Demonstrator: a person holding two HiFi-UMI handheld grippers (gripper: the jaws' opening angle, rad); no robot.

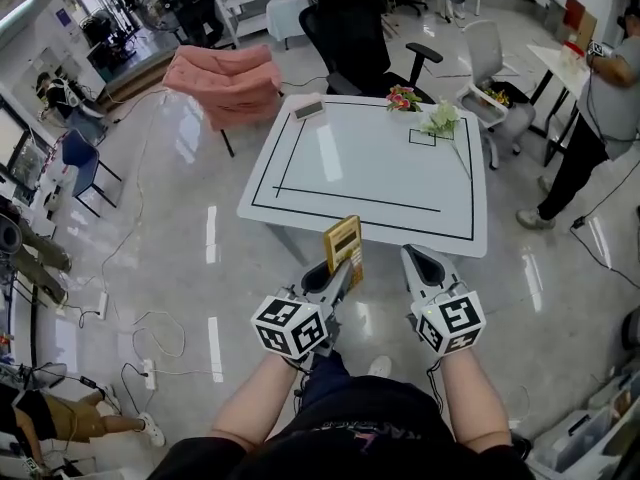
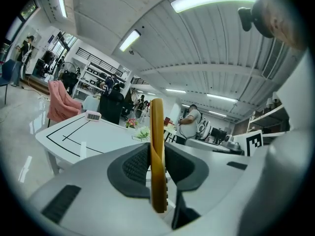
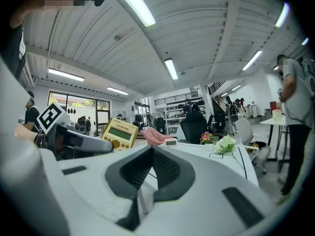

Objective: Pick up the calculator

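My left gripper (image 1: 340, 270) is shut on a yellow calculator (image 1: 344, 245), which stands upright above its jaws just short of the white table's near edge (image 1: 300, 221). In the left gripper view the calculator (image 2: 157, 154) shows edge-on, clamped between the dark pads. To its right my right gripper (image 1: 418, 259) is shut with nothing in it. In the right gripper view its jaws (image 3: 152, 149) meet, and the calculator (image 3: 120, 133) appears at the left with its display facing the camera.
On the table sit a small white timer (image 1: 308, 110), pink flowers (image 1: 403, 98) and a white flower (image 1: 440, 119). A pink draped chair (image 1: 228, 80) and a black office chair (image 1: 355, 33) stand behind it. A person (image 1: 600, 118) stands at the far right. Cables lie on the floor at left.
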